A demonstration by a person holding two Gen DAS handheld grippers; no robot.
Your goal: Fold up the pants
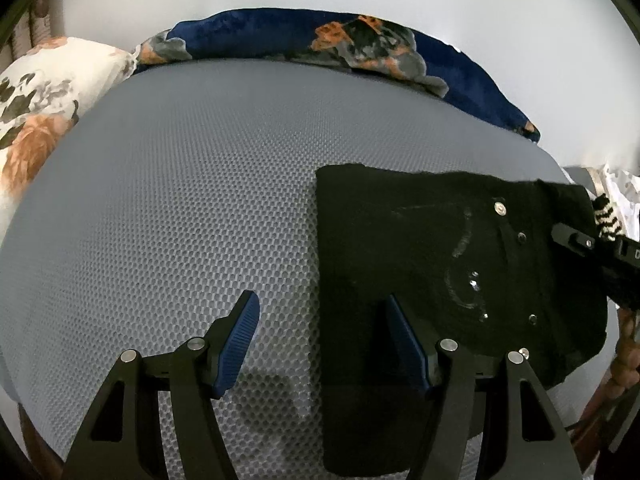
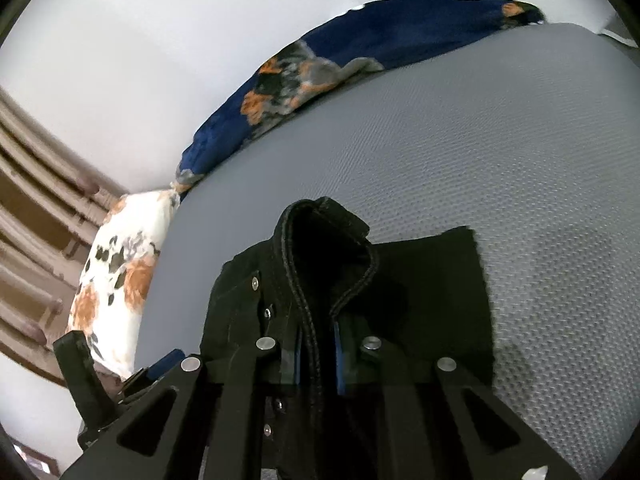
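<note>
Left wrist: grey mesh mat (image 1: 180, 200) is wide and bare to the left and ahead, up to the blue blanket (image 1: 280, 32) along the far edge and the floral pillow (image 1: 36, 100) at far left. Black pants (image 1: 420, 260) lie folded on the mat's right part; their straight left edge runs just inside the right finger. Left gripper (image 1: 320, 340) has fingers spread, nothing pinched; left pad is over bare mat, right pad over the pants. Right gripper (image 1: 576, 240) comes in at the pants' right edge.

Right wrist: right gripper (image 2: 318, 356) fingers are pressed together on a stitched fold of the pants (image 2: 420, 280), which stands up in a loop ahead of the tips. Mat (image 2: 520, 160) is bare to the right and ahead; pillow (image 2: 116, 276) and blanket (image 2: 360, 40) lie left and beyond.
</note>
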